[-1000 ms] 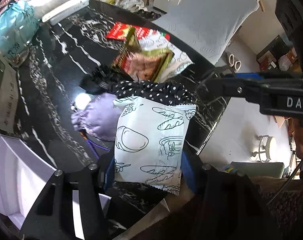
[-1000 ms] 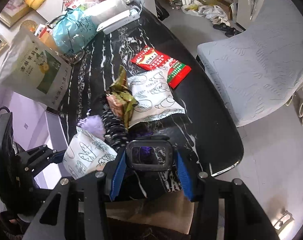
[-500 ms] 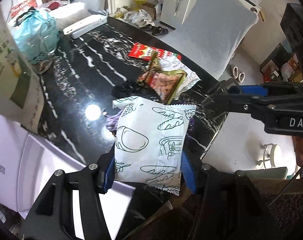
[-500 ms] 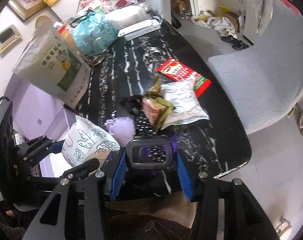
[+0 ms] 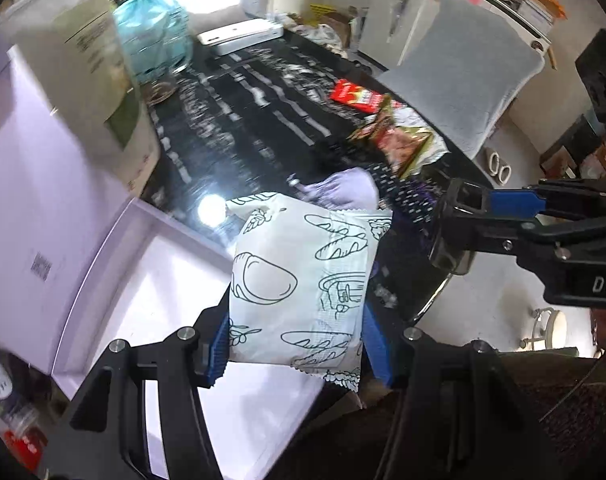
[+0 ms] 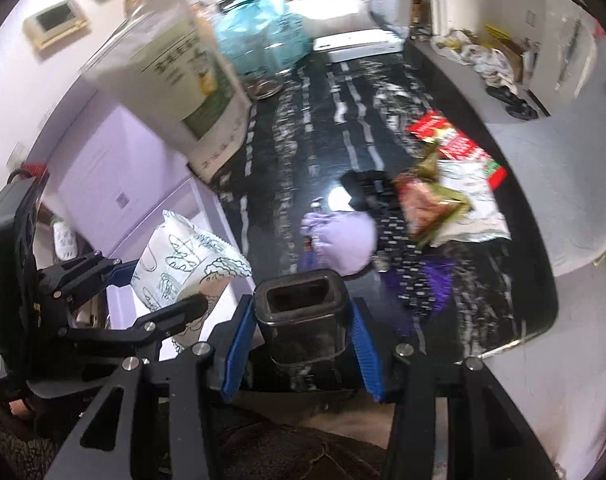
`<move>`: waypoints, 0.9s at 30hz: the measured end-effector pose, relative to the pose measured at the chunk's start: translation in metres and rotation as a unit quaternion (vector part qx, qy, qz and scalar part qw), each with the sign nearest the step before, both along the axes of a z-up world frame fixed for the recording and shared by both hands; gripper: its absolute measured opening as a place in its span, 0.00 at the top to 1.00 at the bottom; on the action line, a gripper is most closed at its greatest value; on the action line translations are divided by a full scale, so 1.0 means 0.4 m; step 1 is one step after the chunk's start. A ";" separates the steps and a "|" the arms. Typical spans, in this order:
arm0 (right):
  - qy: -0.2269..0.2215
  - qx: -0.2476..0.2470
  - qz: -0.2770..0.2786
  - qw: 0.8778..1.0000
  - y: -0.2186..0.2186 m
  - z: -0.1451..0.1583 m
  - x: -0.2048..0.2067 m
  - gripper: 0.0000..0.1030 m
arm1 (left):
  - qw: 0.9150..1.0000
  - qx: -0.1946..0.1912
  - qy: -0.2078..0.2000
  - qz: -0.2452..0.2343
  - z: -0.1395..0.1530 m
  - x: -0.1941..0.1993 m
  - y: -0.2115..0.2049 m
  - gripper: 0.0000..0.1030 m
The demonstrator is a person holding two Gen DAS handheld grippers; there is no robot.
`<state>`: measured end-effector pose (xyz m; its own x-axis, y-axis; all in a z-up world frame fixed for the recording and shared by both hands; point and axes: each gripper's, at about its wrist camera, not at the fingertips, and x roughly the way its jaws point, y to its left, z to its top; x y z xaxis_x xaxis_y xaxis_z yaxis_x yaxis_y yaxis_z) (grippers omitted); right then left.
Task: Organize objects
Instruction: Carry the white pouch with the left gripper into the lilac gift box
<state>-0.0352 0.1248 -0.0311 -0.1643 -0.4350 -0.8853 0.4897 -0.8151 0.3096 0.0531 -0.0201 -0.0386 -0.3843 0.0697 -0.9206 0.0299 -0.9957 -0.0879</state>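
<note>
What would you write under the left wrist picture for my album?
Left hand-held gripper holds a white bread-print snack packet above an open lavender box.

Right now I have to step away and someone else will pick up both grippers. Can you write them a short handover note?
Left gripper: shut on the white bread-print packet, held above the open lilac box.
Right gripper: shut on a dark square container, over the table's near edge.
On the black marble table: lilac pouch, polka-dot cloth, green-edged snack bag, red packet, another white packet.
Done: nothing visibly boxed yet.
Left: probably box the packet, then sort the rest.
</note>
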 end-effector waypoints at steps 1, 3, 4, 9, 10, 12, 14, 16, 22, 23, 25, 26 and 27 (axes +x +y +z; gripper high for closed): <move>0.001 -0.002 0.007 1.000 -0.016 0.000 0.008 0.53 | 1.000 0.000 0.000 0.007 0.001 0.013 -0.017 0.48; 0.000 -0.004 0.017 1.000 -0.039 -0.001 0.021 0.54 | 1.000 -0.003 0.001 0.018 0.001 0.036 -0.049 0.48; -0.001 -0.006 0.025 1.000 -0.057 -0.003 0.027 0.53 | 1.000 -0.006 0.002 0.024 0.001 0.046 -0.064 0.48; -0.004 -0.009 0.056 0.998 -0.132 -0.008 0.043 0.54 | 0.999 -0.011 -0.001 0.051 -0.002 0.084 -0.134 0.48; -0.004 -0.009 0.064 0.998 -0.150 -0.009 0.046 0.54 | 0.998 -0.011 -0.002 0.058 -0.003 0.093 -0.150 0.48; -0.006 -0.007 0.077 0.997 -0.181 -0.012 0.053 0.54 | 0.998 -0.010 -0.004 0.068 -0.007 0.108 -0.178 0.48; -0.009 -0.005 0.089 0.996 -0.209 -0.020 0.059 0.54 | 0.997 -0.010 -0.007 0.078 -0.013 0.121 -0.207 0.48; -0.012 -0.003 0.101 0.995 -0.233 -0.025 0.065 0.54 | 0.995 -0.013 -0.012 0.094 -0.022 0.133 -0.232 0.48; -0.014 0.004 0.139 0.990 -0.313 -0.047 0.085 0.54 | 0.993 -0.015 -0.025 0.115 -0.057 0.158 -0.289 0.48; -0.014 0.005 0.146 0.989 -0.329 -0.053 0.088 0.54 | 0.993 -0.016 -0.028 0.117 -0.064 0.163 -0.294 0.48; -0.016 0.008 0.154 0.988 -0.351 -0.063 0.091 0.54 | 0.992 -0.017 -0.034 0.119 -0.080 0.169 -0.305 0.48; -0.017 0.009 0.160 0.987 -0.365 -0.072 0.094 0.54 | 0.992 -0.018 -0.037 0.120 -0.088 0.172 -0.310 0.48; -0.018 0.011 0.164 0.986 -0.374 -0.078 0.096 0.54 | 0.992 -0.019 -0.042 0.120 -0.099 0.176 -0.316 0.48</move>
